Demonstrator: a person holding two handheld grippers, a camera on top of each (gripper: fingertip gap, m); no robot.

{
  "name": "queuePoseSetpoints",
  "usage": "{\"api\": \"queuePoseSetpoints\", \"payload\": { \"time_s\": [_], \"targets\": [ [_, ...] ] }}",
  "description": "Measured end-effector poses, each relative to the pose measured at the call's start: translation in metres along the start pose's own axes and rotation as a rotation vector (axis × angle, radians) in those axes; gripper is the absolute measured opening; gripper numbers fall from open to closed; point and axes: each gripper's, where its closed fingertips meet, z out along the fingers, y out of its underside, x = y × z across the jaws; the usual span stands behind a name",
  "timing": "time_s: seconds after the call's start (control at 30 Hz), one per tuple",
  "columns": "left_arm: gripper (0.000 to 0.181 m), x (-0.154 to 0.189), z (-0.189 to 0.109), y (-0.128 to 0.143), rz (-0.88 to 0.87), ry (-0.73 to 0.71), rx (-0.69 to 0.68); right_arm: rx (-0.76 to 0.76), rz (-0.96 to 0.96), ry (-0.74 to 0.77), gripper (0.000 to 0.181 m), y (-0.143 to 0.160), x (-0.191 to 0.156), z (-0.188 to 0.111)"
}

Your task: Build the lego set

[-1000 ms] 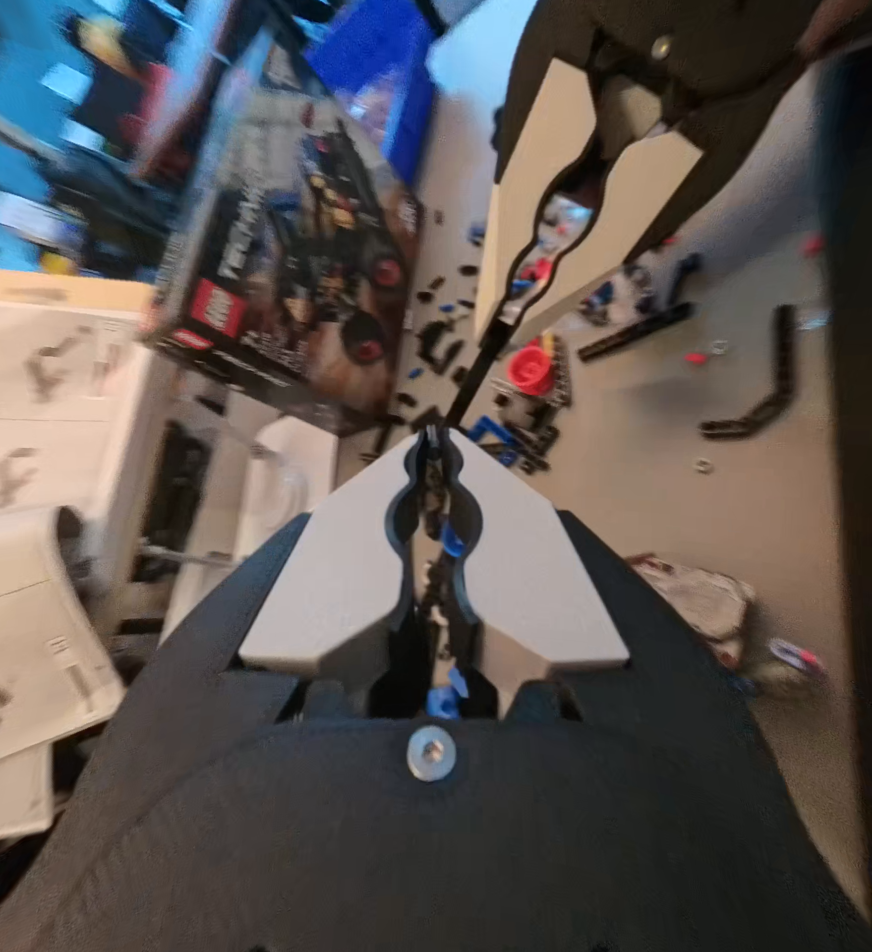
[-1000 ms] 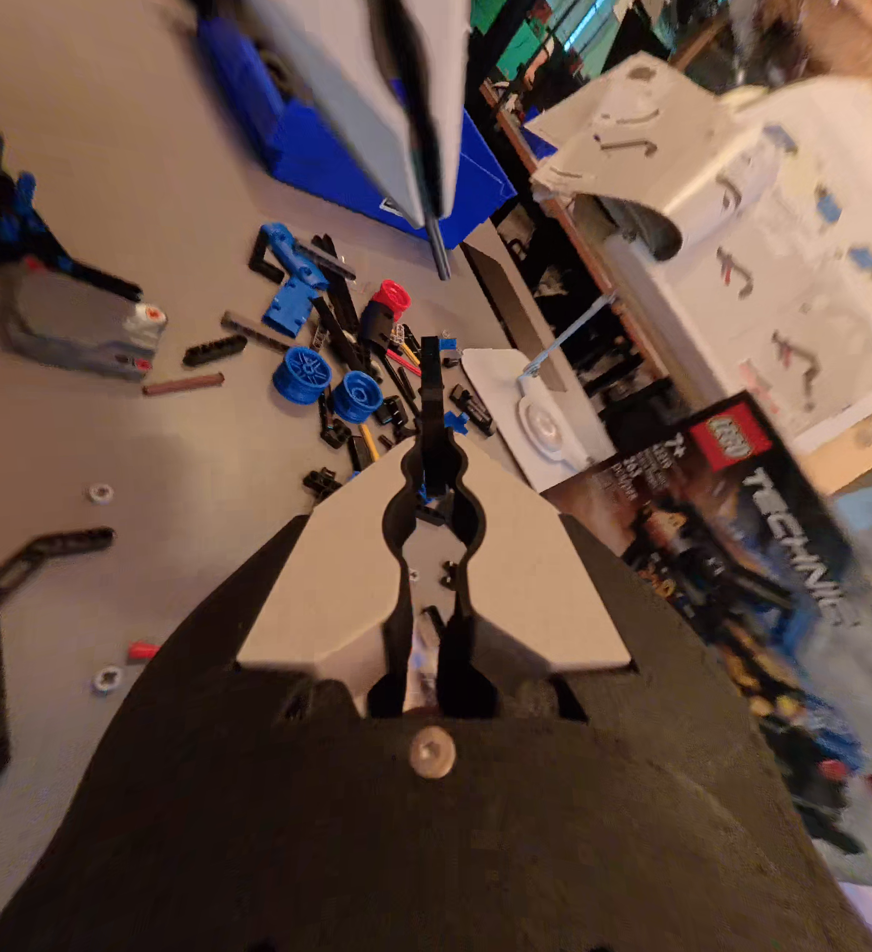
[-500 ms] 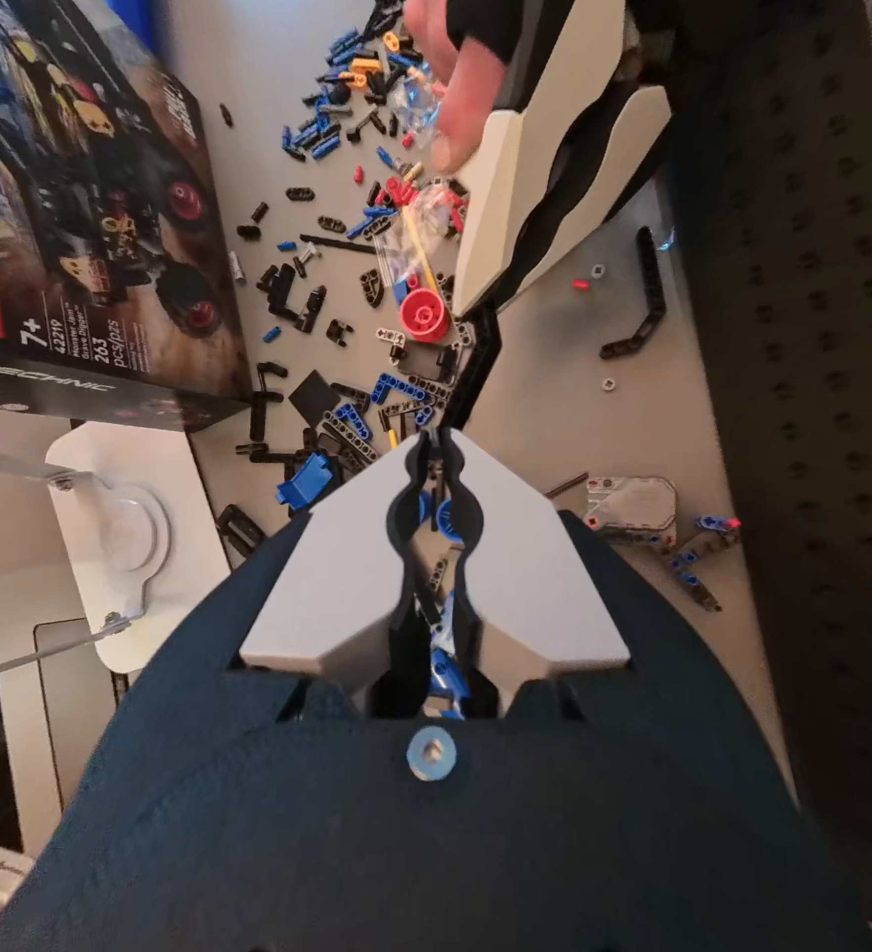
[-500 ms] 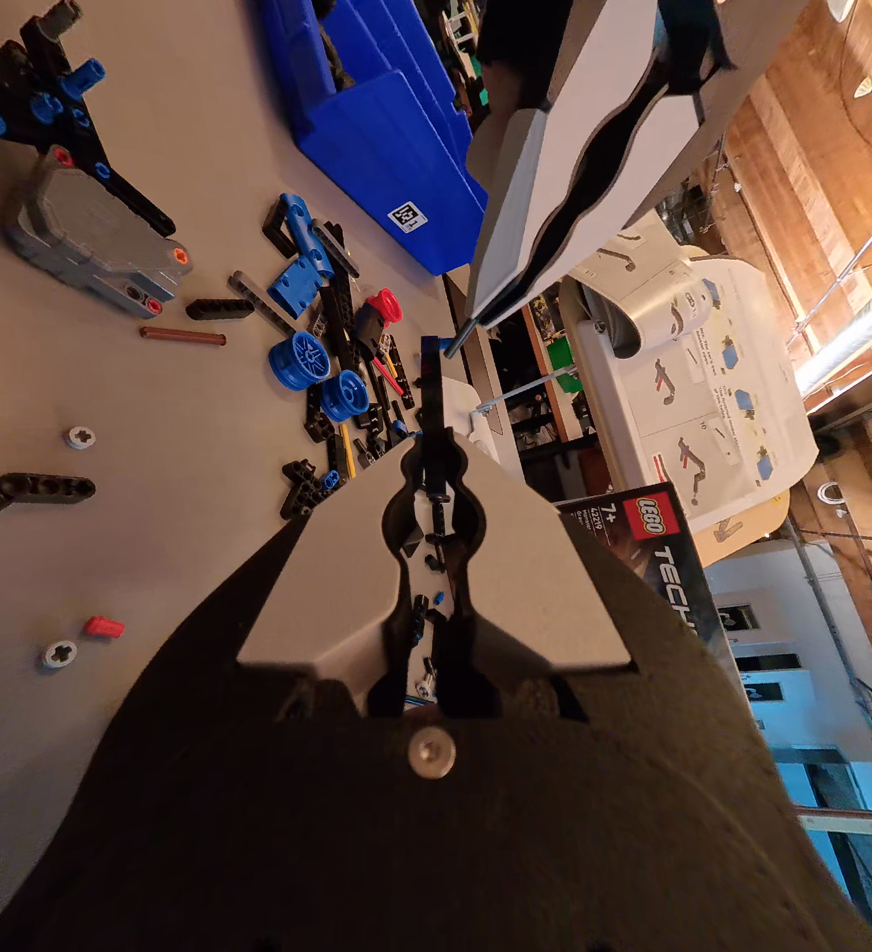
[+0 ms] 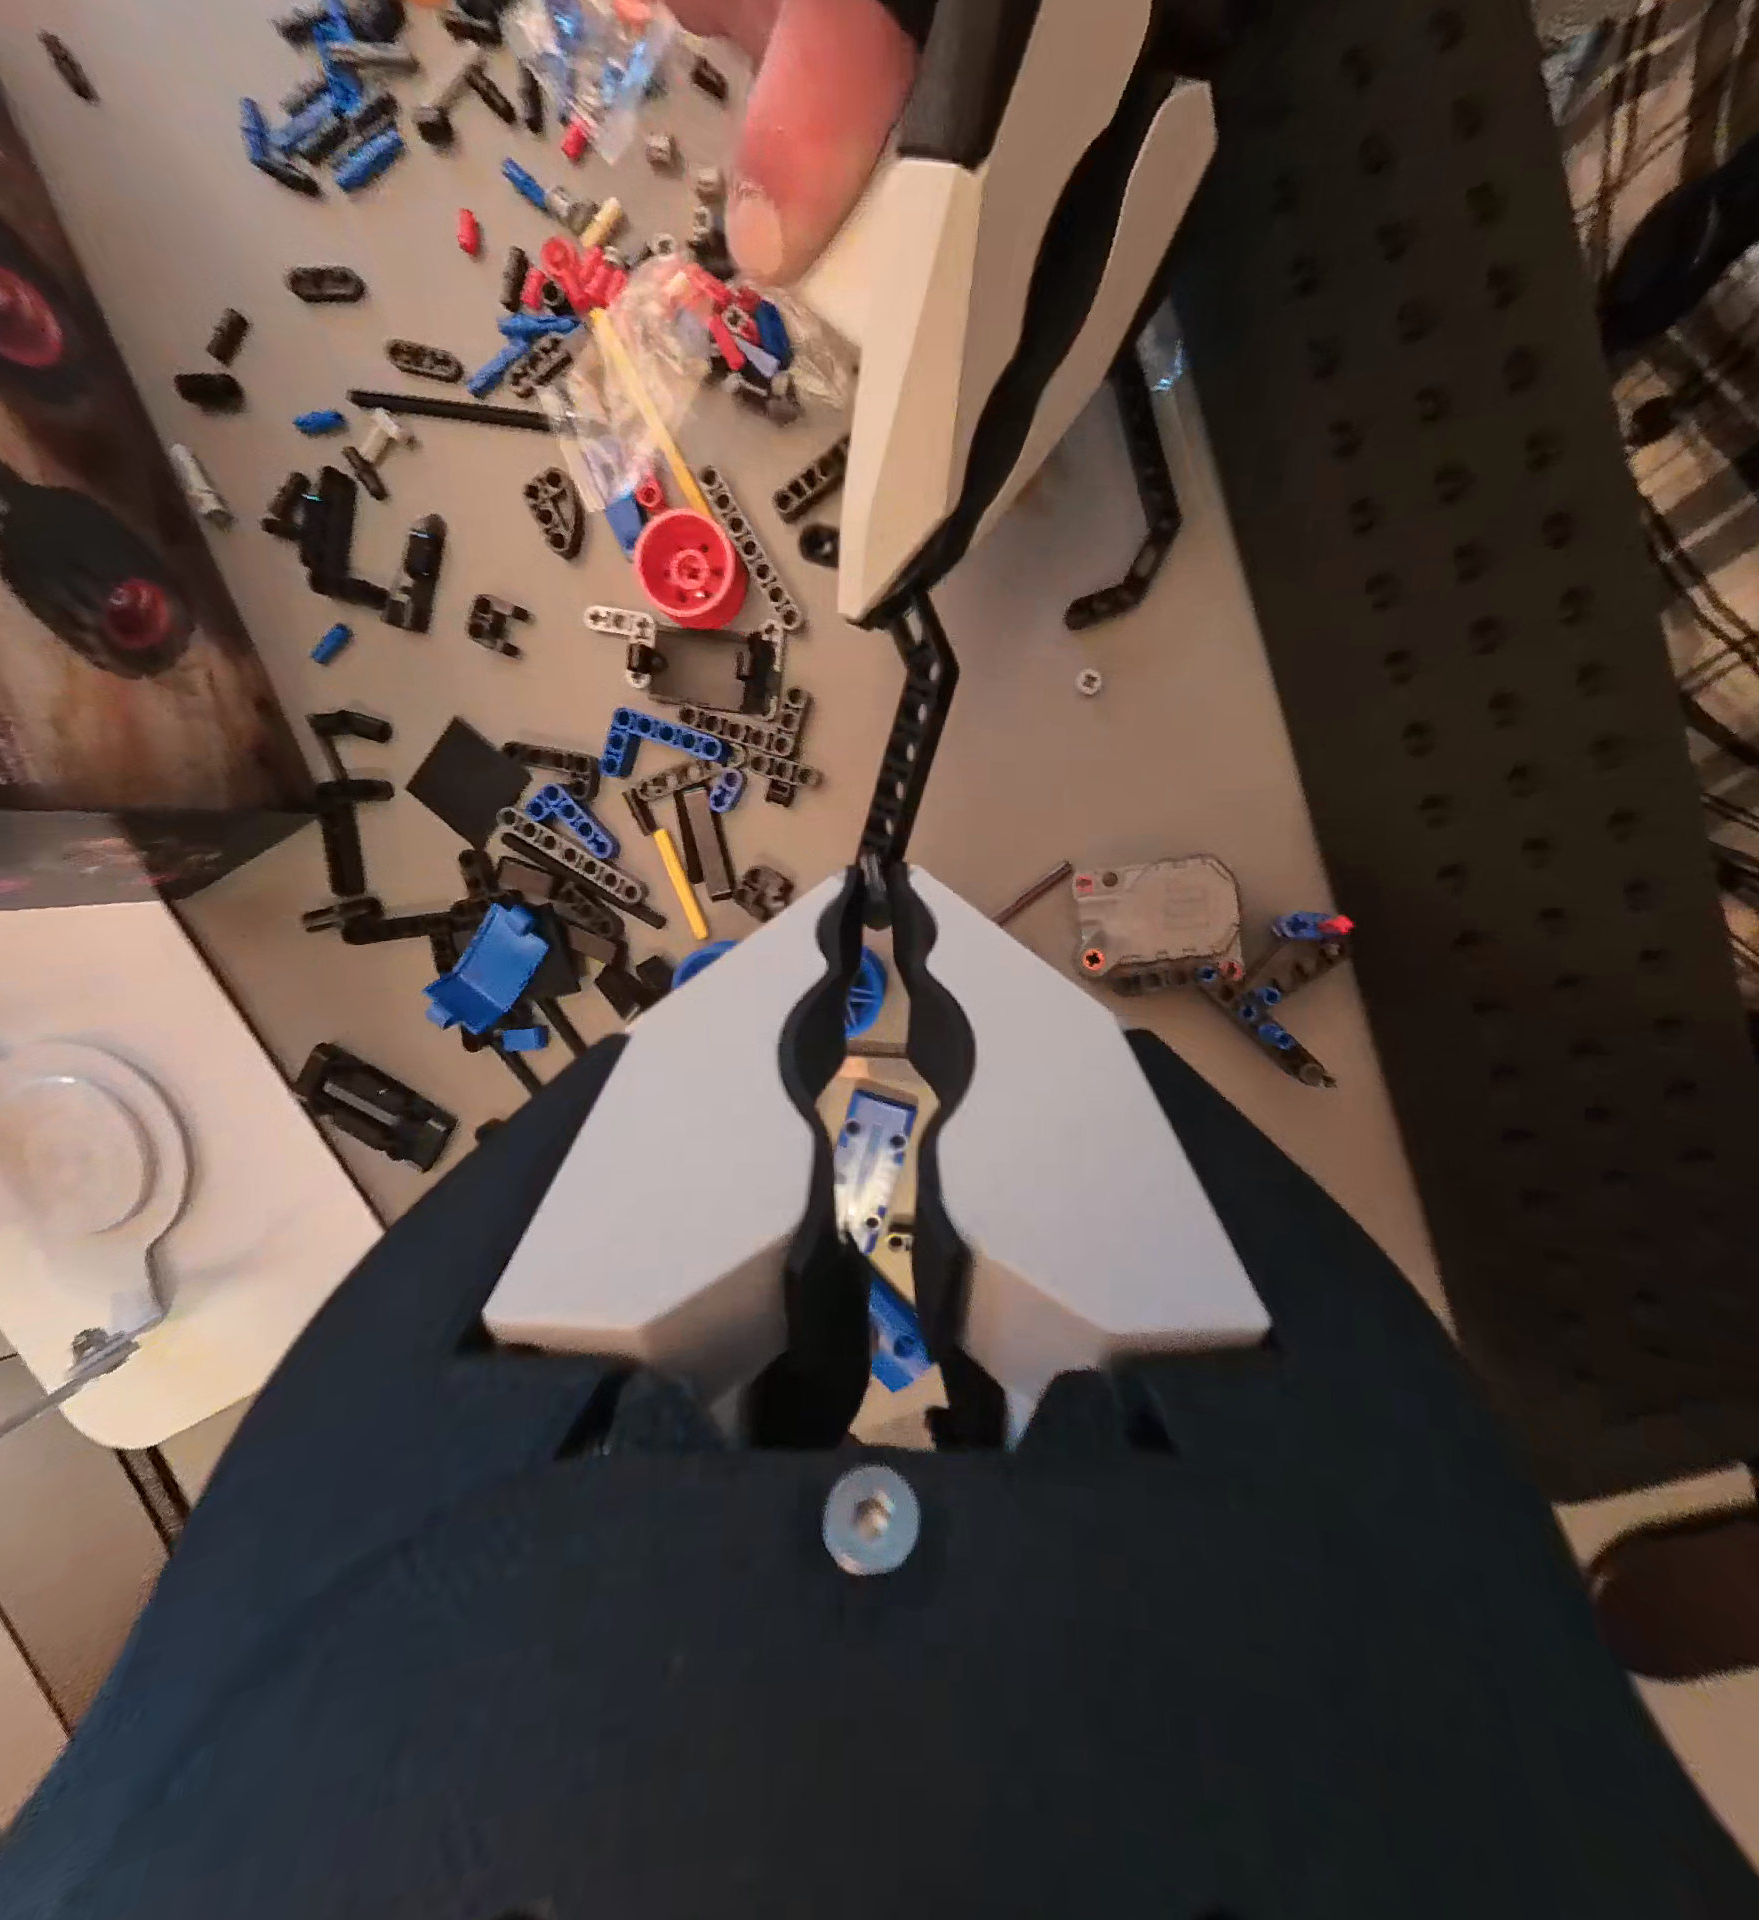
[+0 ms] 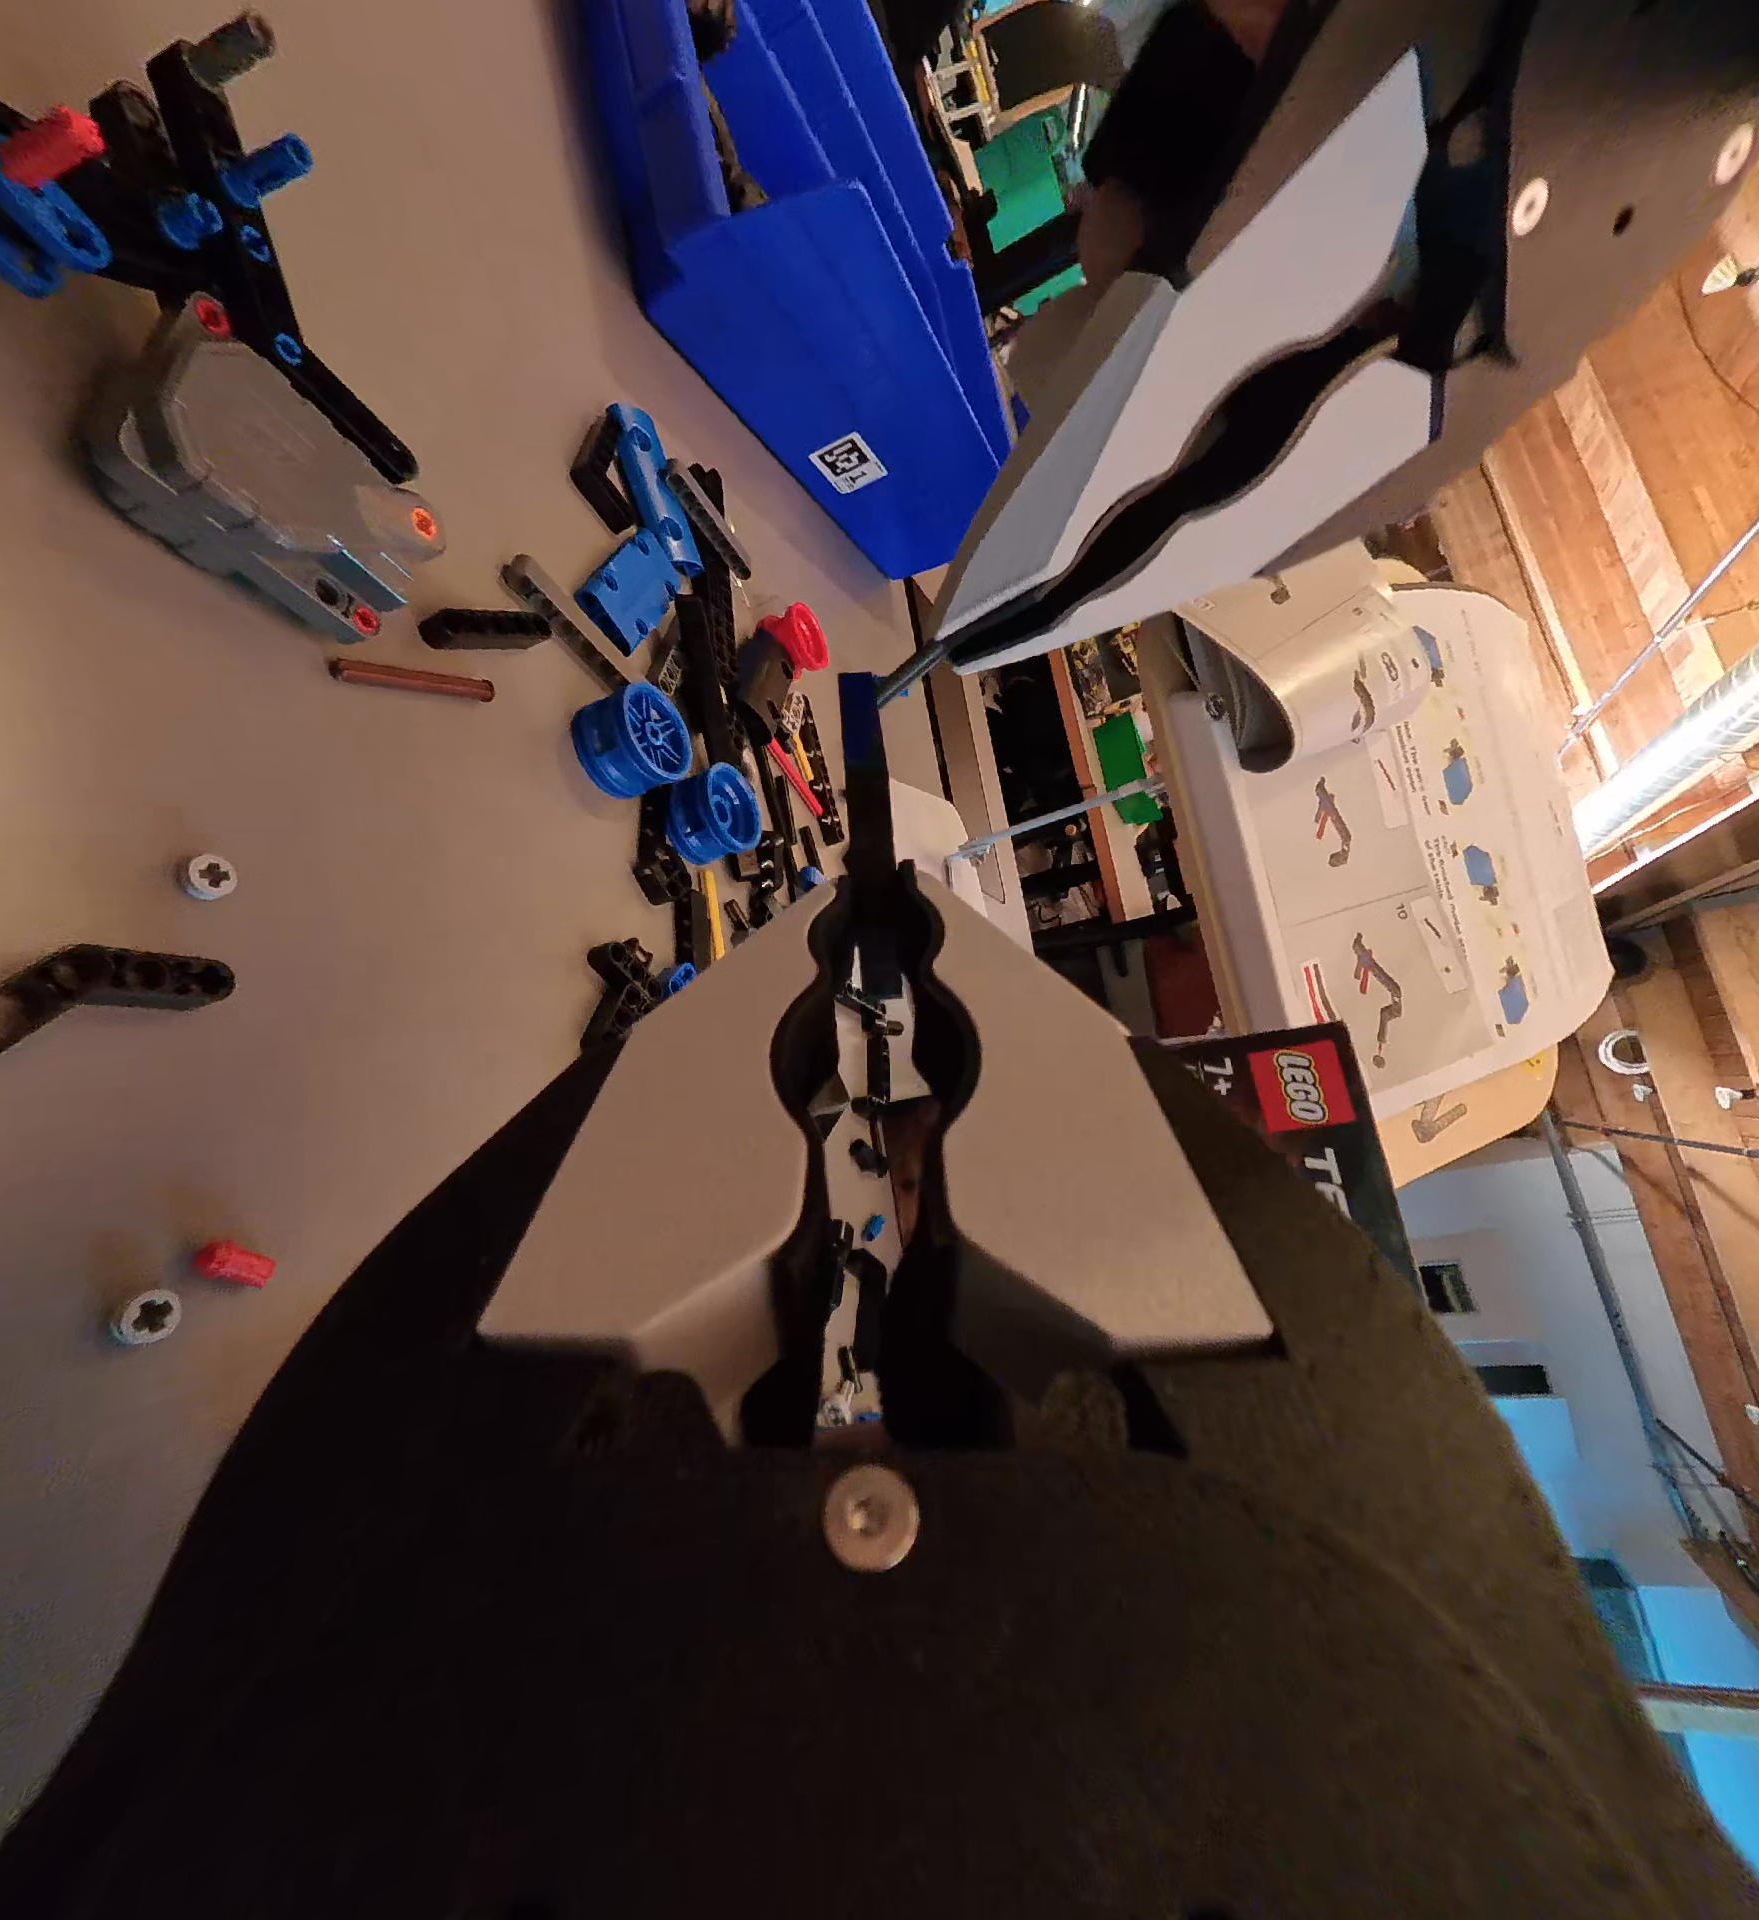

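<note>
Grey fingers of the left gripper [image 5: 877, 881] pinch one end of a long bent black lego beam [image 5: 911, 727], and the right gripper [image 6: 870, 883] is clamped on the same piece, a blue pin [image 6: 859, 717] at its tip. Beyond lie two blue wheels [image 6: 634, 740], one red wheel [image 5: 690, 571], one grey motor block [image 6: 251, 488] and scattered beams. Farthest, one blue plastic bin [image 6: 833, 343] stands, contents unclear.

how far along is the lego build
Early. Done: one small black and blue frame joined to the grey motor block. In hand: the right gripper holds a bent black beam, and the left gripper is closed at its other end, seemingly on a thin pin. Left: wheels and most loose pieces lie scattered on the table.
</note>
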Motion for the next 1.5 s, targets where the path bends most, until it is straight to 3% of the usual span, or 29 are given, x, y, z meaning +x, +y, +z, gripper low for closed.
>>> {"api": "queuePoseSetpoints", "payload": {
  "time_s": [0.27,0.47,0.8,1.0,1.1,1.23,1.5],
  "targets": [
    [0.002,0.016,0.007,0.003,-0.063,0.345,-0.083,0.024,-0.071,0.001,0.006,-0.011,-0.008,0.002],
    [0.002,0.011,0.009,0.001,-0.155,0.501,-0.077,0.015,-0.076,0.008,0.006,-0.009,-0.008,0.003],
    [0.002,0.005,0.001,-0.005,-0.169,0.502,0.089,0.05,0.073,0.004,0.006,-0.005,0.004,0.0],
    [0.005,0.004,0.013,-0.005,-0.156,0.427,0.118,0.066,0.18,-0.036,0.006,-0.001,0.006,-0.001],
    [0.024,-0.009,0.006,-0.01,-0.167,0.309,0.21,0.079,0.236,-0.049,0.006,0.0,0.007,-0.002],
    [0.037,-0.01,-0.006,-0.013,-0.145,0.174,0.33,0.099,0.305,-0.036,0.005,0.003,0.018,-0.005],
    [0.019,-0.01,-0.003,-0.013,-0.04,-0.147,0.378,0.162,0.456,-0.089,0.006,0.002,0.022,-0.008]
  ]
}}
